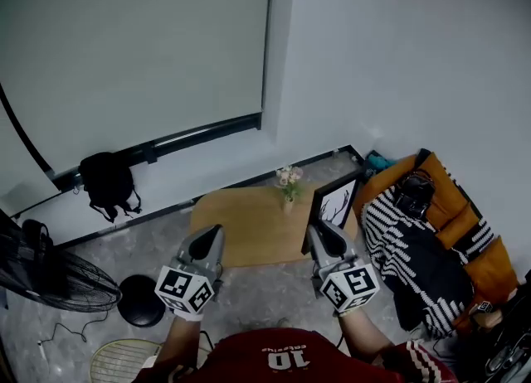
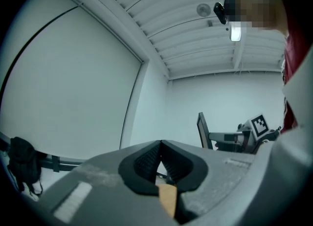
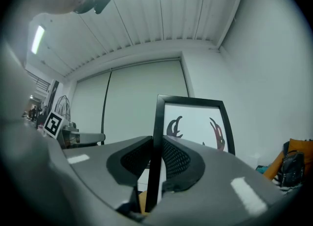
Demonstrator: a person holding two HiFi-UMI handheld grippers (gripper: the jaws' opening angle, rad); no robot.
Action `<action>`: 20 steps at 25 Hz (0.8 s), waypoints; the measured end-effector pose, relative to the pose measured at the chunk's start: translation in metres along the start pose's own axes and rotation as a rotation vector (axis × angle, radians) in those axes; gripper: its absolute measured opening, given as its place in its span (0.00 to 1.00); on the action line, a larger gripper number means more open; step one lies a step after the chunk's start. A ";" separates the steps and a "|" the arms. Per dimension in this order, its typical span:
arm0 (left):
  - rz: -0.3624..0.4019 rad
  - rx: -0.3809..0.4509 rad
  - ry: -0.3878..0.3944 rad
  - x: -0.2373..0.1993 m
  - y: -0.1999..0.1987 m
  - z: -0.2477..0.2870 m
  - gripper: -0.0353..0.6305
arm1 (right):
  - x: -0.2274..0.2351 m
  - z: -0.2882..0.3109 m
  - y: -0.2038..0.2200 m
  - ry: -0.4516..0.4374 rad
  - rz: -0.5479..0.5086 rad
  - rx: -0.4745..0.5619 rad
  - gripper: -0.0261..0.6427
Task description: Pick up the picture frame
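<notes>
The picture frame point(image 1: 336, 204) is black-edged with a white print of dark antlers. It hangs upright above the right end of the wooden table point(image 1: 249, 228). My right gripper point(image 1: 320, 238) is shut on the frame's left edge. In the right gripper view the black edge point(image 3: 156, 137) runs straight between the pads, with the print point(image 3: 195, 127) to its right. My left gripper point(image 1: 207, 242) hovers over the table's left front corner, shut and holding nothing. In the left gripper view its tips point(image 2: 160, 145) meet, and the frame point(image 2: 202, 131) shows edge-on to the right.
A small vase of flowers point(image 1: 289, 182) stands at the table's far edge. An orange sofa point(image 1: 465, 232) with a striped blanket point(image 1: 411, 249) and a dark bag point(image 1: 413, 193) is on the right. A black backpack point(image 1: 108, 182), a fan point(image 1: 50, 278) and a round black stool point(image 1: 141, 300) are on the left.
</notes>
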State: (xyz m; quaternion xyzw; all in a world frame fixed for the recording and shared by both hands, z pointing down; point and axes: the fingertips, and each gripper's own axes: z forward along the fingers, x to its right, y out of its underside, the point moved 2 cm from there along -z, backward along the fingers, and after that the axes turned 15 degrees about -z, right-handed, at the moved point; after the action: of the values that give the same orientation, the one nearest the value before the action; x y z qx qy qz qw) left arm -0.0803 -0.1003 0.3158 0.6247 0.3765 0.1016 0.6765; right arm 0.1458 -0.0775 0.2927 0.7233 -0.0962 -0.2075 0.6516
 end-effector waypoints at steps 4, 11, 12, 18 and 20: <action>0.016 0.006 -0.016 0.000 -0.006 0.010 0.06 | 0.014 0.008 -0.001 -0.006 0.014 0.019 0.13; 0.027 0.018 -0.027 0.000 -0.001 0.010 0.06 | 0.018 0.010 0.007 -0.011 0.012 0.021 0.13; 0.027 0.020 -0.027 0.000 -0.001 0.010 0.06 | 0.018 0.010 0.007 -0.012 0.013 0.020 0.13; 0.023 0.021 -0.037 -0.003 0.006 0.012 0.06 | 0.020 0.009 0.009 -0.021 0.011 0.021 0.13; 0.022 0.023 -0.041 -0.005 0.006 0.012 0.06 | 0.020 0.009 0.009 -0.024 0.007 0.019 0.13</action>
State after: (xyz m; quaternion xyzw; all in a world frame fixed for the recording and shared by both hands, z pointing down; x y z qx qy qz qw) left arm -0.0744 -0.1111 0.3225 0.6387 0.3568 0.0921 0.6755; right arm 0.1605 -0.0952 0.2974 0.7267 -0.1083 -0.2129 0.6442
